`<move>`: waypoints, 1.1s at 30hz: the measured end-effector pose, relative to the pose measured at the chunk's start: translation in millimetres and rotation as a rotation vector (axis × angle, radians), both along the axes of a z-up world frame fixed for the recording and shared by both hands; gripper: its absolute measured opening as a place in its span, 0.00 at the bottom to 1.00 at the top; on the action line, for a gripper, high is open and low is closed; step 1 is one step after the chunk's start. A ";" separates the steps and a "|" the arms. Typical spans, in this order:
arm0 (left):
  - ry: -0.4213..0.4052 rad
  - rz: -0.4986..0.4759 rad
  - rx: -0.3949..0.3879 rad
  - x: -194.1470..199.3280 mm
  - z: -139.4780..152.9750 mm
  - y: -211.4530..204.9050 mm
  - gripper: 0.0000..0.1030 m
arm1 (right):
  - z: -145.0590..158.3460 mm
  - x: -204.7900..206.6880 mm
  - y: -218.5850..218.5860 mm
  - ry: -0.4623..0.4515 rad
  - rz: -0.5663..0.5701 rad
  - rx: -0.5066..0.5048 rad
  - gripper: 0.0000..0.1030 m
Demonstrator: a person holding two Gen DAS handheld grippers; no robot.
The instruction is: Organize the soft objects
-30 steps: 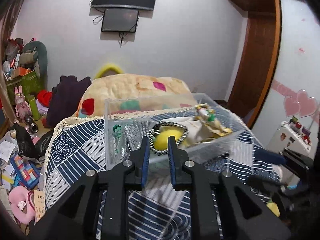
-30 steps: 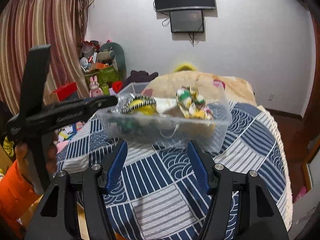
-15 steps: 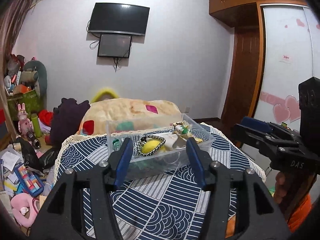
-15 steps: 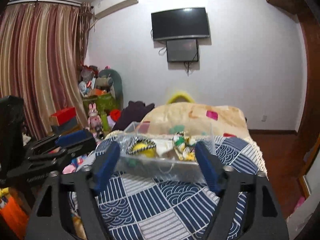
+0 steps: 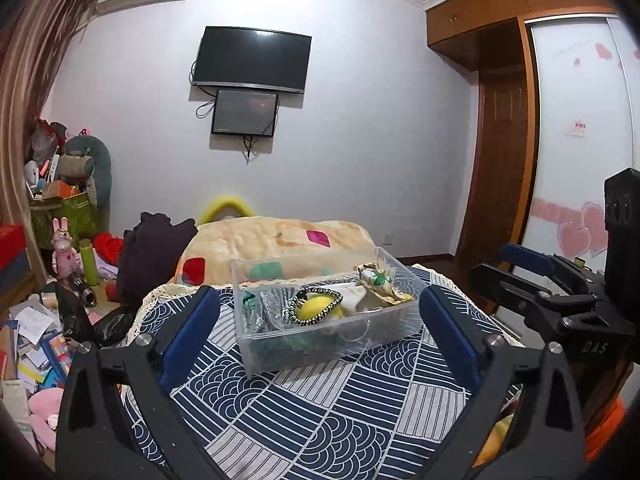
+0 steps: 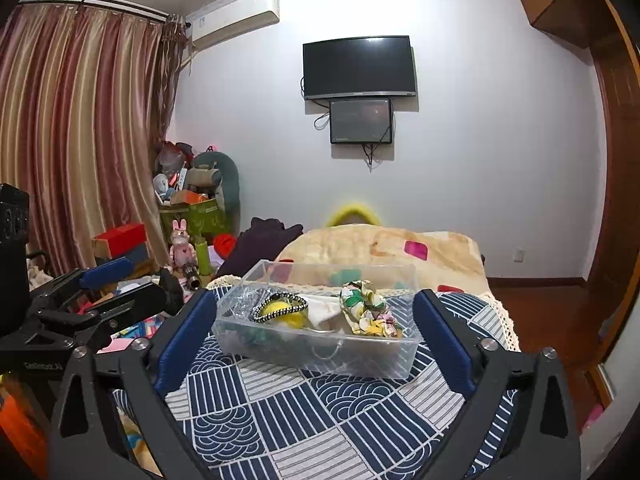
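Note:
A clear plastic box [image 5: 384, 330] [image 6: 396, 360] stands on the blue patterned cloth [image 5: 320, 408] [image 6: 312, 412]. It holds soft items: a yellow pouch with black-and-white trim [image 5: 316, 307] [image 6: 280, 309], a floral cloth [image 5: 380, 284] [image 6: 366, 308], white fabric and green items. My left gripper [image 5: 320, 340] is open and empty, held back from the box. My right gripper [image 6: 314, 338] is open and empty, also back from it. Each gripper shows in the other's view, the right one [image 5: 532, 276] and the left one [image 6: 112, 280].
A beige blanket with coloured patches [image 5: 280, 244] lies behind the box. Clutter, a pink rabbit toy [image 5: 64, 248] and a green bin [image 6: 200, 212] fill the left floor. A wooden door [image 5: 500, 168] is at right.
Both grippers have pulled back and up from the box. The left gripper's jaws have opened from nearly shut to wide. The box looks smaller and farther.

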State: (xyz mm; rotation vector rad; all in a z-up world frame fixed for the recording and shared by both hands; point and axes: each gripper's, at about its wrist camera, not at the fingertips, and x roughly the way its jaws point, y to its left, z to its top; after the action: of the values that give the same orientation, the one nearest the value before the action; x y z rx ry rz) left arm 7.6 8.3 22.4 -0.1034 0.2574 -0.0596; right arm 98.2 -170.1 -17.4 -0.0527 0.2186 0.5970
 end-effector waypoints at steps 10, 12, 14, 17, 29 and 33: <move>-0.005 0.010 0.011 -1.7 -1.2 -1.6 0.99 | 0.3 -0.5 0.0 -0.009 -0.011 0.003 1.00; -0.003 0.012 0.007 -1.6 -1.8 -1.8 0.99 | 0.0 0.4 -1.4 -0.004 -0.014 0.007 1.00; -0.002 0.012 0.007 -1.5 -2.1 -1.9 0.99 | -0.6 0.4 -1.3 -0.001 -0.017 0.010 1.00; -0.001 0.019 0.006 -1.9 -2.3 -1.5 1.00 | 0.2 2.2 -2.3 0.002 -0.018 0.014 1.00; -0.004 0.028 0.009 -3.2 -2.2 -1.8 1.00 | 1.6 -1.6 -4.1 -0.002 -0.015 0.021 1.00; -0.005 0.027 0.010 -3.9 -0.7 -3.7 1.00 | 1.2 -2.0 -5.2 -0.006 -0.014 0.024 1.00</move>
State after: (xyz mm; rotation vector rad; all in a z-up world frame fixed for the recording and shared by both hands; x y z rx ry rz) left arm 3.7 4.7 21.7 -0.0966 0.2508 -0.0318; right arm 96.1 -175.3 -16.2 -0.0292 0.2058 0.5850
